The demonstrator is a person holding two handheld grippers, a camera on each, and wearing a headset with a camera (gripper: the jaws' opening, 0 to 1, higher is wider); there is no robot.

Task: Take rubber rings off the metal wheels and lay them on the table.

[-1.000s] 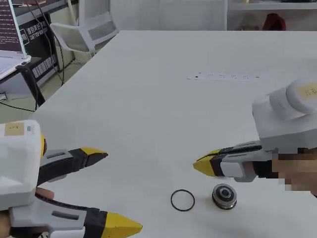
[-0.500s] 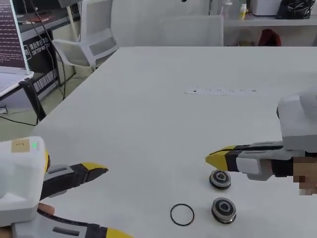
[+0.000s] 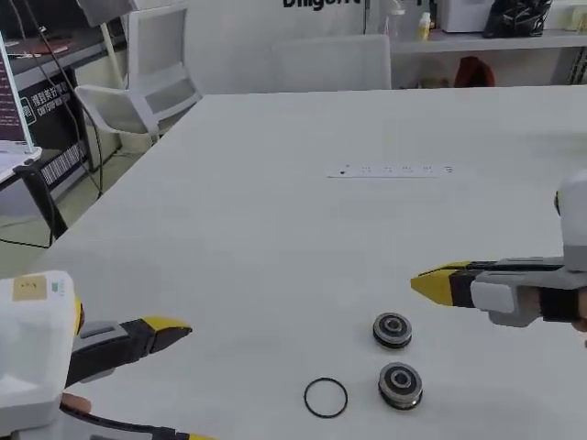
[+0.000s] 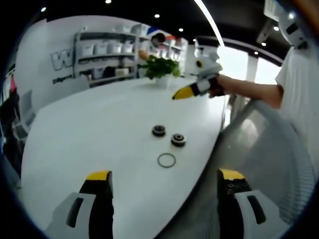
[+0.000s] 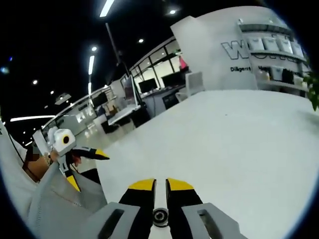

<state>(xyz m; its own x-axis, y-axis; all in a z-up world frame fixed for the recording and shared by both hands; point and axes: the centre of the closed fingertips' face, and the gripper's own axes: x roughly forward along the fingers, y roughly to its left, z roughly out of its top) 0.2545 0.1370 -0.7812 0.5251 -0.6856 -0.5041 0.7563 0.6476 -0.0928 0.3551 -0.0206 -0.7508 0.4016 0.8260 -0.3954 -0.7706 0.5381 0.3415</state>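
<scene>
- Left gripper (image 4: 164,175): jaws spread wide with nothing between them. It sits low at the near left corner of the table (image 3: 275,211).
- Rubber ring (image 3: 326,397): lies flat on the table, off the wheels. It is to the right of the left gripper and well apart from it. In the left gripper view it lies ahead of the open jaws, the nearest of the three parts.
- Near wheel (image 3: 401,385): just beside the ring on its right, not touching it.
- Far wheel (image 3: 393,331): just behind the near wheel, with a small gap between them. I cannot tell whether either wheel carries a ring.
- Right gripper (image 3: 431,285): jaws pressed together but for a thin slit between the yellow tips. The tips point left, near the far wheel, beyond and to the right of it, clear of it.
</scene>
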